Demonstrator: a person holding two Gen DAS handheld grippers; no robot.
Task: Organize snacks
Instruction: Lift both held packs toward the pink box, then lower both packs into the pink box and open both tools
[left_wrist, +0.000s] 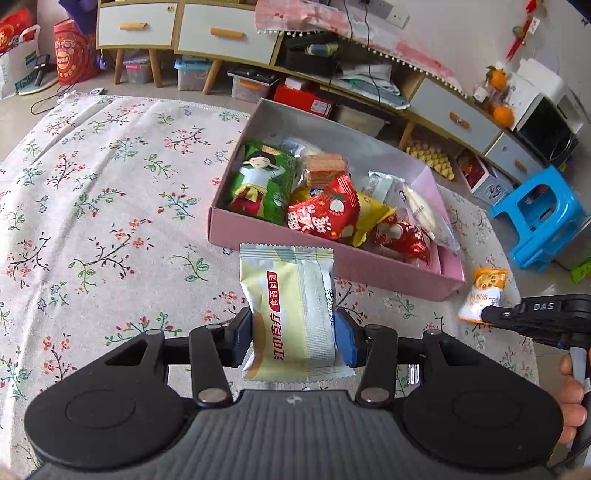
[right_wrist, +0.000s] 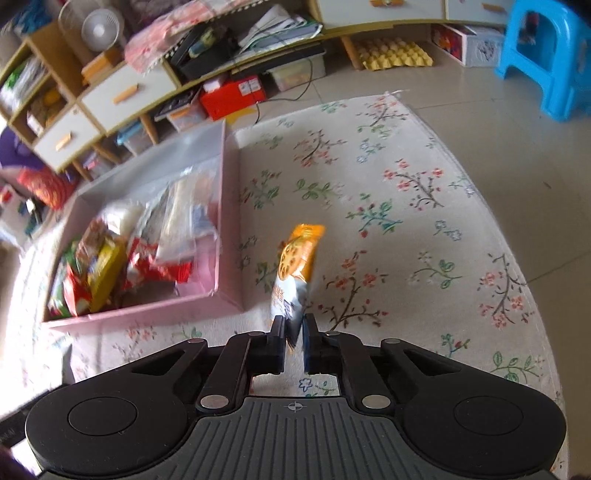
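My left gripper (left_wrist: 293, 334) is shut on a pale yellow and white snack packet (left_wrist: 291, 314), held upright above the floral cloth, just in front of the pink box (left_wrist: 332, 258). The box holds several snack packets, among them a green one (left_wrist: 264, 181) and a red one (left_wrist: 325, 212). My right gripper (right_wrist: 294, 338) is shut on the lower end of an orange and white snack packet (right_wrist: 295, 266), right of the pink box (right_wrist: 155, 314). That packet (left_wrist: 484, 291) and the right gripper (left_wrist: 491, 314) also show at the right of the left wrist view.
The floral cloth (left_wrist: 110, 221) covers the table. A blue plastic stool (left_wrist: 543, 218) stands on the floor to the right. A low cabinet with drawers (left_wrist: 221, 33), storage boxes and a yellow egg tray (left_wrist: 432, 157) stand behind.
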